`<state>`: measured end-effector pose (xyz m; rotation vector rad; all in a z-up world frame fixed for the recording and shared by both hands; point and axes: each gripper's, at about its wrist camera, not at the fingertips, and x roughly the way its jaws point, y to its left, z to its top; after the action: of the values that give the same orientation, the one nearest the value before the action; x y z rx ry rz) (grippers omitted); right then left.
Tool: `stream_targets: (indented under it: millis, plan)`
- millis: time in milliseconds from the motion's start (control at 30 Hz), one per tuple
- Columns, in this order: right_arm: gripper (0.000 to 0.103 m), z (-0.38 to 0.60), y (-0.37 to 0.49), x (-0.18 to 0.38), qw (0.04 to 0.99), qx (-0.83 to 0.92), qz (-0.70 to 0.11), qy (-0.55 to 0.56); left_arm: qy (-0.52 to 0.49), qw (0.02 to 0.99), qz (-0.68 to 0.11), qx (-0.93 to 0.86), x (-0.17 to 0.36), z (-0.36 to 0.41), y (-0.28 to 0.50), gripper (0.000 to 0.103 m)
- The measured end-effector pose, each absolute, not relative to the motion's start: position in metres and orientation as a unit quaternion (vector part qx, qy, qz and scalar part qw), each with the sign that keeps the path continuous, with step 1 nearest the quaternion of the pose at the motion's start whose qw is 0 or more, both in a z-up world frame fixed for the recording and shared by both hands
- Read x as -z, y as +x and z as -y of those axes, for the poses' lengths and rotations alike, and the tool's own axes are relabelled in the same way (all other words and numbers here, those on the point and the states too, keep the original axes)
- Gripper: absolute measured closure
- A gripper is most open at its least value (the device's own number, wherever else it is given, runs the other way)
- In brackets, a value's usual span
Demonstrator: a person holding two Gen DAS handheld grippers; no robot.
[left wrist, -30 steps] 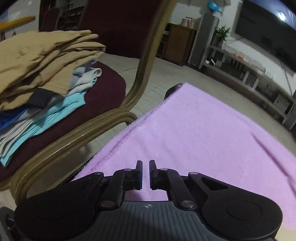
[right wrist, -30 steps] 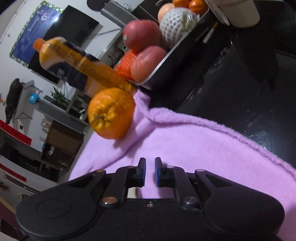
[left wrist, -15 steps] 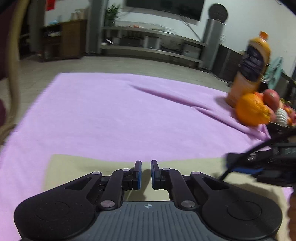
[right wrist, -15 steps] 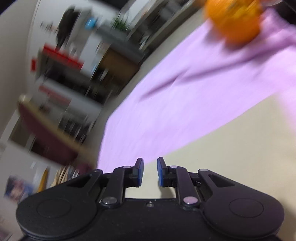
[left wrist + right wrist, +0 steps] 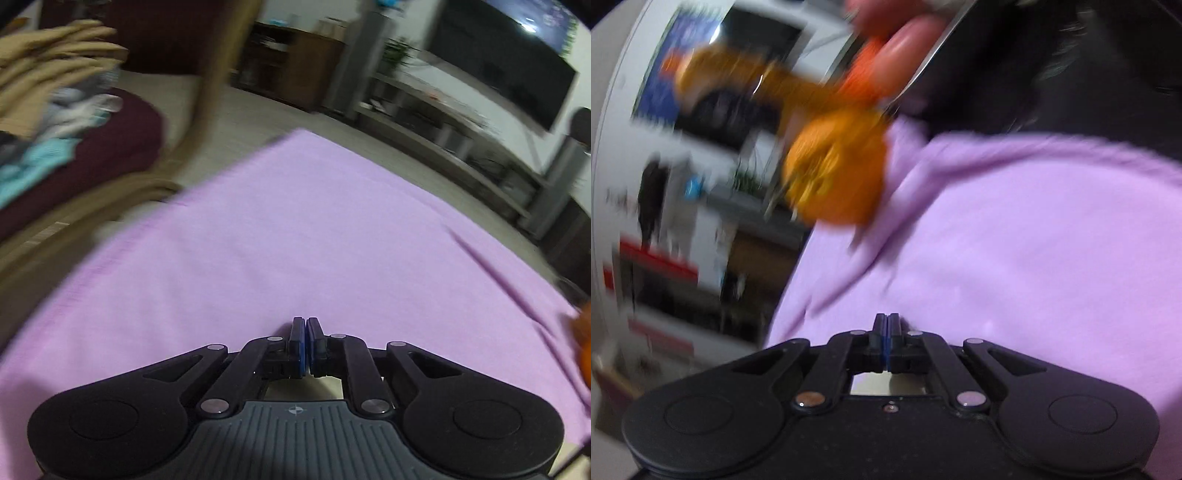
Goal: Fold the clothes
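My left gripper (image 5: 306, 323) is shut, its blue pads pressed together low over a purple cloth (image 5: 295, 221) that covers the table. A strip of beige garment (image 5: 295, 387) shows just under its linkage, seemingly pinched at the edge. In the right wrist view my right gripper (image 5: 886, 317) is also shut, with a patch of beige garment (image 5: 871, 384) beneath it and the purple cloth (image 5: 1034, 240) ahead. Most of the garment is hidden below both grippers.
A dark red chair (image 5: 122, 140) at the left holds a pile of folded clothes (image 5: 44, 92). Ahead of the right gripper sit an orange (image 5: 838, 170), a juice bottle (image 5: 738, 81) and a tray of fruit (image 5: 908, 40). Both views are motion-blurred.
Both grippers went from slightly open to shut. Both views swung over the beige garment half a second ago, then back: the left towards the chair, the right towards the fruit.
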<state>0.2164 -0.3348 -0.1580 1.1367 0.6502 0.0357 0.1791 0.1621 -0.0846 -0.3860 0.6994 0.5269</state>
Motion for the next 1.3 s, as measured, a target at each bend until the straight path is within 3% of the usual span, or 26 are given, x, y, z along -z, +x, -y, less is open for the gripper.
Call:
stream_targets:
  millis: [33, 100, 267, 367, 500, 667, 833, 967, 1067, 1133, 1233, 1267, 1300]
  plan:
    - [0.103, 0.340, 0.209, 0.154, 0.791, 0.013, -0.298, 0.535, -0.167, 0.880, -0.344, -0.283, 0.080, -0.166, 0.175, 0.092]
    - [0.089, 0.344, 0.195, 0.140, 0.797, 0.051, -0.296, 0.524, -0.153, 0.872, -0.352, -0.304, 0.065, -0.171, 0.163, 0.093]
    - [0.086, 0.334, 0.152, 0.091, 0.828, 0.003, -0.310, 0.467, -0.145, 0.882, -0.356, -0.273, 0.015, -0.176, 0.122, 0.088]
    - [0.075, 0.329, 0.126, 0.062, 0.844, -0.026, -0.317, 0.432, -0.127, 0.895, -0.363, -0.227, -0.008, -0.164, 0.091, 0.085]
    - [0.067, 0.322, 0.092, 0.023, 0.862, -0.064, -0.326, 0.382, -0.077, 0.895, -0.400, -0.181, 0.004, -0.138, 0.061, 0.083]
    - [0.068, 0.308, 0.084, 0.055, 0.839, -0.075, -0.384, 0.377, -0.060, 0.884, -0.449, -0.116, 0.046, -0.097, 0.051, 0.083]
    - [0.071, 0.296, 0.095, 0.089, 0.798, -0.111, -0.420, 0.418, 0.012, 0.905, -0.414, -0.096, 0.058, -0.066, 0.052, 0.078]
    - [0.071, 0.296, 0.101, 0.110, 0.772, -0.124, -0.434, 0.448, -0.013, 0.902, -0.421, -0.091, 0.068, -0.076, 0.058, 0.073]
    - [0.092, 0.309, 0.099, 0.123, 0.759, -0.111, -0.442, 0.465, -0.029, 0.901, -0.421, -0.101, 0.065, -0.088, 0.055, 0.071]
    - [0.097, 0.324, 0.093, 0.128, 0.752, -0.094, -0.438, 0.483, -0.030, 0.892, -0.431, -0.131, 0.063, -0.097, 0.050, 0.071]
    - [0.097, 0.354, 0.075, 0.124, 0.764, -0.030, -0.417, 0.492, -0.015, 0.876, -0.447, -0.182, 0.062, -0.108, 0.041, 0.071]
    - [0.089, 0.361, 0.068, 0.121, 0.769, -0.002, -0.412, 0.489, 0.003, 0.869, -0.452, -0.202, 0.062, -0.110, 0.037, 0.072]
    - [0.090, 0.369, 0.061, 0.119, 0.773, 0.027, -0.407, 0.485, 0.020, 0.861, -0.457, -0.222, 0.063, -0.112, 0.033, 0.078]
